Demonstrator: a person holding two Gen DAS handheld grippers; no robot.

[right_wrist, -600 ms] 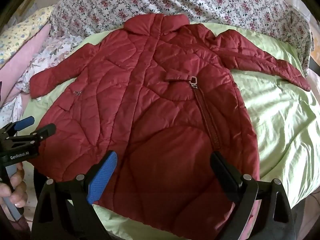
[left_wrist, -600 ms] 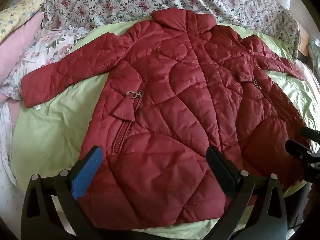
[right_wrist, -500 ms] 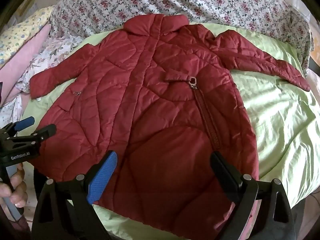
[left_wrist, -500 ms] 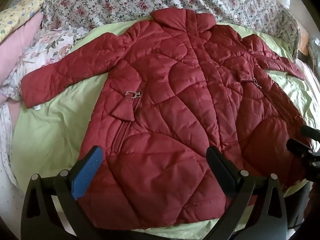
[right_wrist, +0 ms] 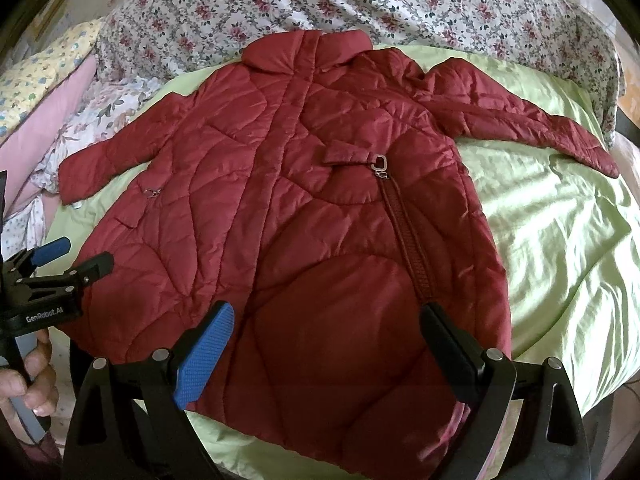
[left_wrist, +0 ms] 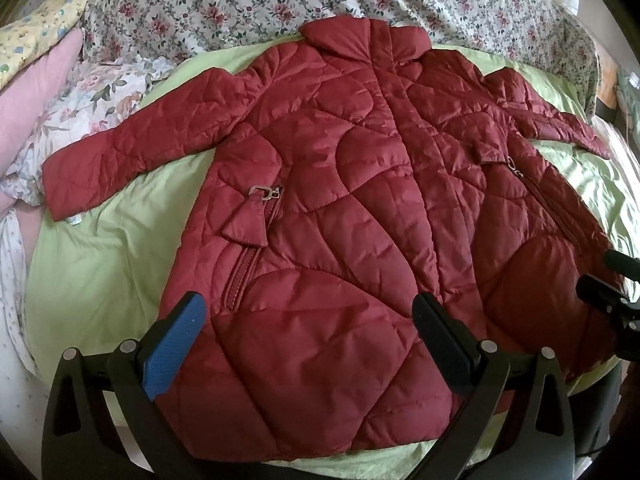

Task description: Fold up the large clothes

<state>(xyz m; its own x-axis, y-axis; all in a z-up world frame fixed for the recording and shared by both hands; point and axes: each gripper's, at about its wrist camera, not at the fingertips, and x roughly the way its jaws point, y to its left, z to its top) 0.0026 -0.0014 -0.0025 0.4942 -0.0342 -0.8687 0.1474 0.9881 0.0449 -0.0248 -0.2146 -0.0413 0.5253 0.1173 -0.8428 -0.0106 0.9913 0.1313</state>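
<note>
The only readable writing is "GenRobot.AI" in white on the black body of the left tongs, seen at the left edge of the right wrist view, where a bare hand grips the handle below it. The hand is cut off by the frame. In the left wrist view the right tongs show only as two dark fingertips at the right edge; the rest is out of frame.

Both tongs stand wide apart and hold nothing: the left tongs and right tongs hover over the hem end of the coat, each with one blue-padded finger and one black finger.

The red quilted coat lies flat, front up, on a light green sheet on the bed, collar far, sleeves spread to both sides. Each front pocket has a zipper and a flap with a small metal clasp. The near hem is partly hidden behind the tongs. A floral blanket lies beyond the collar, and a pink pillow sits at the far left.
</note>
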